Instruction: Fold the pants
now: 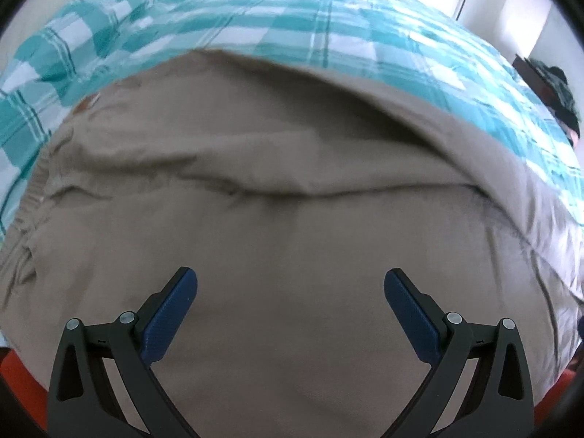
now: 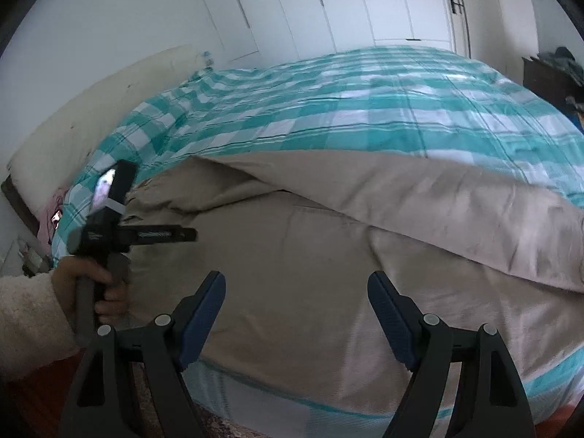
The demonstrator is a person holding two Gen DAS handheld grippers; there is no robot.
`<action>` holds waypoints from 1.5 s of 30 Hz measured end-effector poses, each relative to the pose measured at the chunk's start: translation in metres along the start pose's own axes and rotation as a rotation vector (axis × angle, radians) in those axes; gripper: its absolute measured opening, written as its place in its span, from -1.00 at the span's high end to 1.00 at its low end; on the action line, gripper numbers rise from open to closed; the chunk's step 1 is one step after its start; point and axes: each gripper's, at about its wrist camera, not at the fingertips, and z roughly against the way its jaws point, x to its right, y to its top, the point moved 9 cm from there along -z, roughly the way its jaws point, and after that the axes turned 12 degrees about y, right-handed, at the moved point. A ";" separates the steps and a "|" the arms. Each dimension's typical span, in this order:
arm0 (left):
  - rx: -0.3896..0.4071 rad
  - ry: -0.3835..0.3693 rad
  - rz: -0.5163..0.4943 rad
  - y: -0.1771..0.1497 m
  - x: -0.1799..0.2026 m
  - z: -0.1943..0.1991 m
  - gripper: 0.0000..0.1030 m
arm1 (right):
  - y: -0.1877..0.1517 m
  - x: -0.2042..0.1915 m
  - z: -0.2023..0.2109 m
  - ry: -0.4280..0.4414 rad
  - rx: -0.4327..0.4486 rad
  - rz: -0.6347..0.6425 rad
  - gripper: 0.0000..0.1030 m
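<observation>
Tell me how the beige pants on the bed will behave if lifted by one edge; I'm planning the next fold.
The beige pants will likely hang limp: they already lie creased, with one part folded over. They probably won't slide much on the soft checked bedspread. Being thin cloth, they look light.

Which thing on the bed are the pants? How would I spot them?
Find the big bed with the teal and white checked cover. The pants lie spread on its near edge. They are the only plain beige cloth, with one part folded over on top.
</observation>
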 end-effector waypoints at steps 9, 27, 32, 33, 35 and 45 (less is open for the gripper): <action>-0.098 -0.041 -0.044 -0.020 0.002 -0.025 -0.99 | -0.028 0.113 0.016 0.035 0.037 -0.455 -0.35; -0.139 -0.330 0.282 0.110 -0.028 -0.038 -0.99 | 0.035 0.244 0.109 -0.048 0.510 -0.833 0.96; -0.221 -0.337 0.338 0.142 -0.020 -0.076 -0.98 | 0.083 0.204 0.161 0.057 0.506 -0.623 0.98; -0.221 -0.338 0.333 0.145 -0.017 -0.078 -0.99 | 0.083 0.196 0.157 0.111 0.447 -0.630 0.97; -0.222 -0.319 0.320 0.148 -0.012 -0.084 -0.99 | 0.064 0.181 0.147 0.157 0.340 -0.667 0.77; -0.234 -0.259 0.369 0.162 -0.015 -0.107 -0.96 | -0.044 0.249 0.073 0.118 0.327 -1.177 -0.33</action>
